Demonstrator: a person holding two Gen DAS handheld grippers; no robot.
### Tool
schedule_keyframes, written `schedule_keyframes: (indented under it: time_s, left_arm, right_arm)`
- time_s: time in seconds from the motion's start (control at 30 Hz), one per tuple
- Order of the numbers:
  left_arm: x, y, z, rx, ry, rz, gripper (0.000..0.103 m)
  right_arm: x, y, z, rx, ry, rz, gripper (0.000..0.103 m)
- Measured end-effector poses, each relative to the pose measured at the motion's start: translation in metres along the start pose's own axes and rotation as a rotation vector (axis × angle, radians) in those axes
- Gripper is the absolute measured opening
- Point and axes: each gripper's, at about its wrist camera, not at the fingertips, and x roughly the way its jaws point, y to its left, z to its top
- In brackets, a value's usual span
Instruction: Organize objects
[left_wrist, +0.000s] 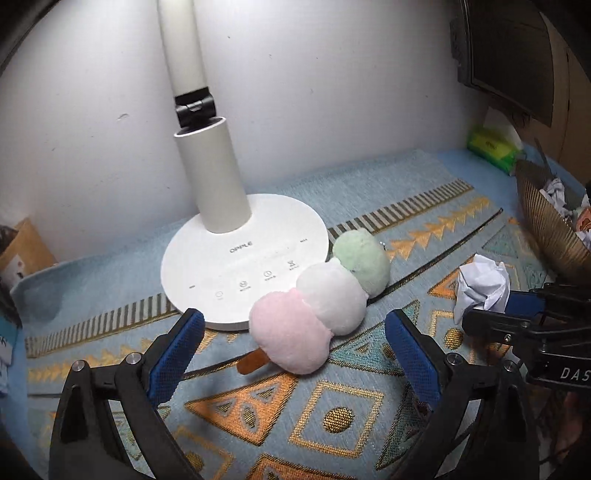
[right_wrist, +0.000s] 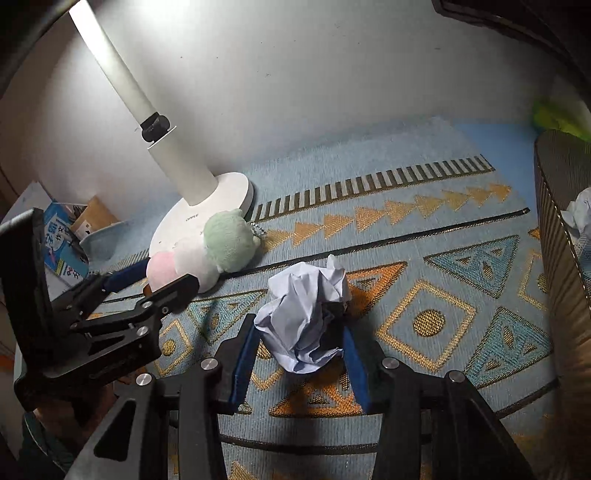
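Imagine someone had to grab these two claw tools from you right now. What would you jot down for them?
Right gripper: shut on the crumpled paper ball.
Left gripper: open, straddling the plush dango toy, not yet gripping.
The toy lies on the patterned mat, leaning against the lamp base.
The ribbed bin on the right already holds some paper.
Left to do: probably bin the ball, then grip and place the toy.
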Motion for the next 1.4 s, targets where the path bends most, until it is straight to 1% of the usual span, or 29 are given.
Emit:
schedule_keyframes:
  time_s: [0.03,0.07,0.1,0.13,0.17,0.2,0.23,0.3,0.4,0.43,0.53,0.57,0.6,0.63,0.67,0.73,0.77,0.8,0.87,0.9,0.97,1.07,1.13,1.17,1.2,1.23,1.3,1.37,1.4]
  left_arm:
    - [0.005,0.001,0.0,-0.015,0.017,-0.02,0.077]
    - [0.011,0.001,0.001,-0.035,0.053,-0.039,0.056]
    - [0.015,0.002,0.0,-0.055,0.068,-0.041,0.055]
    - [0.013,0.003,-0.001,-0.07,0.058,-0.045,0.054]
    - [0.01,0.004,-0.002,-0.08,0.061,-0.041,0.048]
    - [0.006,0.004,-0.003,-0.091,0.06,-0.031,0.032]
    - [0.002,0.006,-0.005,-0.11,0.072,-0.036,0.032]
    - [-0.009,0.012,-0.011,-0.188,0.088,-0.065,0.032]
    - [-0.029,0.017,-0.029,-0.27,0.111,-0.08,0.032]
    - [-0.037,0.018,-0.036,-0.297,0.121,-0.066,0.032]
    - [-0.056,0.026,-0.062,-0.38,0.177,0.025,0.032]
    - [-0.062,0.031,-0.072,-0.42,0.186,0.022,0.036]
    - [-0.067,0.034,-0.08,-0.451,0.177,0.005,0.04]
    - [-0.072,0.037,-0.085,-0.467,0.161,-0.007,0.041]
    - [-0.076,0.038,-0.09,-0.466,0.137,-0.009,0.046]
    - [-0.077,0.039,-0.093,-0.418,0.103,-0.008,0.062]
    - [-0.075,0.04,-0.092,-0.398,0.105,0.006,0.081]
    - [-0.073,0.041,-0.09,-0.385,0.104,0.022,0.091]
    - [-0.071,0.039,-0.083,-0.323,0.08,0.023,0.093]
    - [-0.069,0.037,-0.078,-0.283,0.072,0.012,0.096]
    - [-0.063,0.031,-0.072,-0.201,0.075,-0.001,0.1]
    - [-0.049,0.015,-0.066,-0.081,0.088,0.016,0.099]
    - [-0.044,0.005,-0.065,-0.035,0.104,0.008,0.08]
    - [-0.043,0.0,-0.066,-0.013,0.106,0.009,0.066]
    - [-0.045,-0.002,-0.065,-0.008,0.095,0.014,0.063]
    - [-0.046,-0.001,-0.066,-0.012,0.092,0.014,0.057]
    - [-0.048,0.002,-0.065,-0.037,0.083,0.027,0.053]
    - [-0.053,0.007,-0.066,-0.088,0.067,0.053,0.053]
    - [-0.057,0.009,-0.068,-0.126,0.063,0.055,0.053]
  right_arm:
    - [0.001,-0.001,0.0,0.004,0.009,0.008,0.042]
    - [0.001,-0.002,0.0,0.006,0.008,0.014,0.042]
    - [0.0,-0.002,-0.001,0.01,0.007,0.019,0.042]
    - [0.0,-0.003,0.0,0.014,0.011,0.025,0.042]
    - [0.0,-0.004,-0.001,0.019,0.012,0.029,0.042]
    - [-0.001,-0.005,-0.002,0.021,0.012,0.031,0.042]
    - [-0.002,-0.005,-0.002,0.022,0.013,0.031,0.042]
    - [-0.001,-0.001,-0.003,0.016,0.015,0.029,0.042]
    - [0.0,0.002,-0.004,0.009,0.019,0.032,0.042]
    - [0.0,0.002,-0.004,0.01,0.023,0.033,0.042]
    - [0.0,0.001,-0.004,0.012,0.026,0.034,0.042]
    - [0.001,0.002,-0.004,0.01,0.026,0.033,0.042]
    - [0.002,0.003,-0.004,0.006,0.029,0.034,0.043]
    - [0.002,0.003,-0.004,0.0,0.029,0.031,0.044]
    - [0.002,0.004,-0.004,-0.003,0.029,0.028,0.044]
    - [0.002,0.003,-0.004,-0.002,0.031,0.034,0.047]
    - [0.002,0.003,-0.004,0.0,0.033,0.041,0.048]
    - [0.002,0.003,-0.003,0.001,0.034,0.05,0.051]
    - [0.002,0.003,-0.003,-0.002,0.03,0.056,0.057]
    - [0.002,0.005,-0.003,-0.011,0.027,0.048,0.063]
    - [0.004,0.009,-0.001,-0.034,0.022,0.016,0.065]
    - [0.005,0.011,-0.001,-0.044,0.015,-0.005,0.065]
    - [0.004,0.01,-0.001,-0.04,-0.002,-0.002,0.065]
    - [0.002,0.01,-0.001,-0.041,-0.016,-0.002,0.064]
    - [-0.001,0.011,-0.001,-0.045,-0.036,0.001,0.055]
    - [-0.005,0.013,-0.002,-0.057,-0.06,0.011,0.05]
    - [-0.012,0.021,-0.004,-0.099,-0.1,0.012,0.048]
    - [-0.016,0.034,-0.009,-0.157,-0.12,-0.005,0.044]
    - [-0.018,0.039,-0.012,-0.185,-0.125,-0.009,0.04]
